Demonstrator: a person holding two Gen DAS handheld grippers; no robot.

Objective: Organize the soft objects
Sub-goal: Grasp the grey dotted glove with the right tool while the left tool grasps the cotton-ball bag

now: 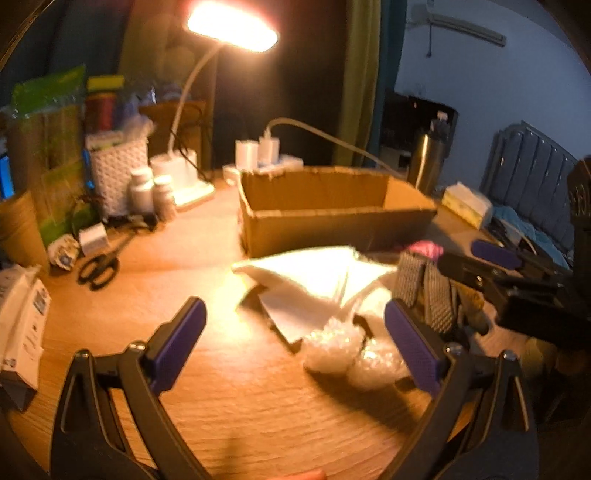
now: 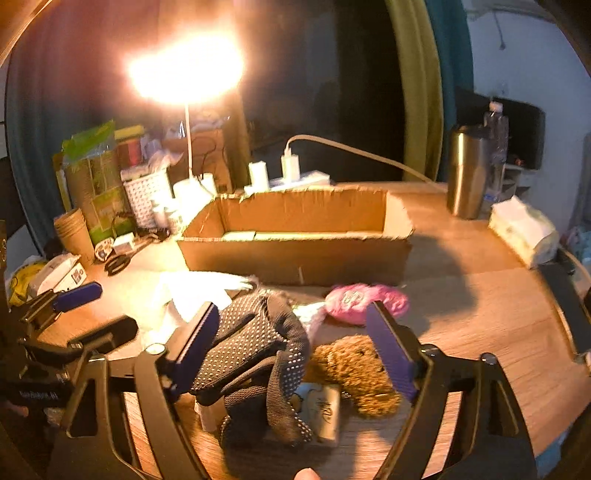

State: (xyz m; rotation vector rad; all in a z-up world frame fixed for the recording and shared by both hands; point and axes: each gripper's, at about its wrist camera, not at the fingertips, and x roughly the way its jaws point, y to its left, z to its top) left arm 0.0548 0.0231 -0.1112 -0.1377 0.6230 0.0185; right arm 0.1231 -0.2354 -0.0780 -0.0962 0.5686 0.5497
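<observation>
A pile of soft things lies on the wooden table in front of an open cardboard box (image 2: 295, 254). In the right wrist view a grey dotted glove (image 2: 251, 339) and a brown plush toy (image 2: 354, 369) lie between the fingers of my right gripper (image 2: 291, 317), which is open; the pads do not press on either. A pink crumpled bag (image 2: 354, 299) sits just beyond. My left gripper (image 1: 295, 314) is open above bare table, with white foam sheets (image 1: 314, 280) and bubble wrap (image 1: 332, 350) ahead of it on the right. The glove (image 1: 410, 280) lies right of them.
A lit desk lamp (image 1: 231, 27) stands behind, with bottles (image 1: 142, 190), a white basket (image 1: 118, 170), scissors (image 1: 98, 267) and packages at the left. A steel tumbler (image 2: 467, 170) and a tissue pack (image 2: 524, 229) stand at the right. A power strip with chargers (image 2: 291, 177) sits behind the box.
</observation>
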